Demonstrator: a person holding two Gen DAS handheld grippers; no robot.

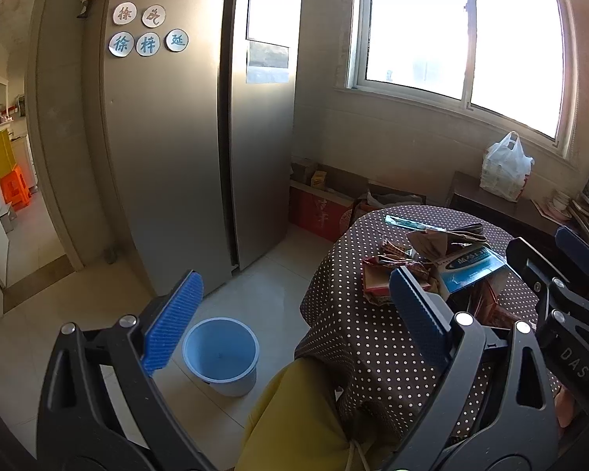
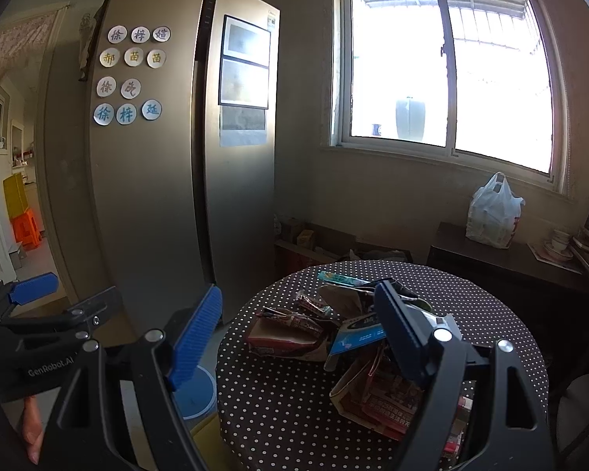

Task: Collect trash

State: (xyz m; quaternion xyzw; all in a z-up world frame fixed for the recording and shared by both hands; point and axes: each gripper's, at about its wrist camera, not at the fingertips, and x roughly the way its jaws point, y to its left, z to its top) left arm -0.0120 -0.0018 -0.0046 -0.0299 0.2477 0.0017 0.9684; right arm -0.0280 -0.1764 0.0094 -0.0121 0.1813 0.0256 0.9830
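A pile of trash lies on the round table with the dotted brown cloth (image 1: 373, 345) (image 2: 278, 400): a red-and-white packet (image 2: 286, 333), crumpled wrappers (image 1: 388, 263), a blue box (image 1: 471, 269) (image 2: 357, 337) and a printed packet (image 2: 388, 396). A light blue bucket (image 1: 220, 355) (image 2: 196, 396) stands on the floor left of the table. My left gripper (image 1: 294, 314) is open and holds nothing, above the gap between bucket and table. My right gripper (image 2: 298, 333) is open too, over the table's near left part, short of the pile. Each gripper shows at the edge of the other's view.
A tall steel fridge (image 1: 169, 157) (image 2: 149, 196) stands behind the bucket. Cardboard boxes (image 1: 322, 212) line the wall under the window. A white plastic bag (image 1: 504, 167) (image 2: 491, 212) sits on a dark cabinet (image 2: 502, 267). A yellow fabric shape (image 1: 294, 412) lies against the table's near edge.
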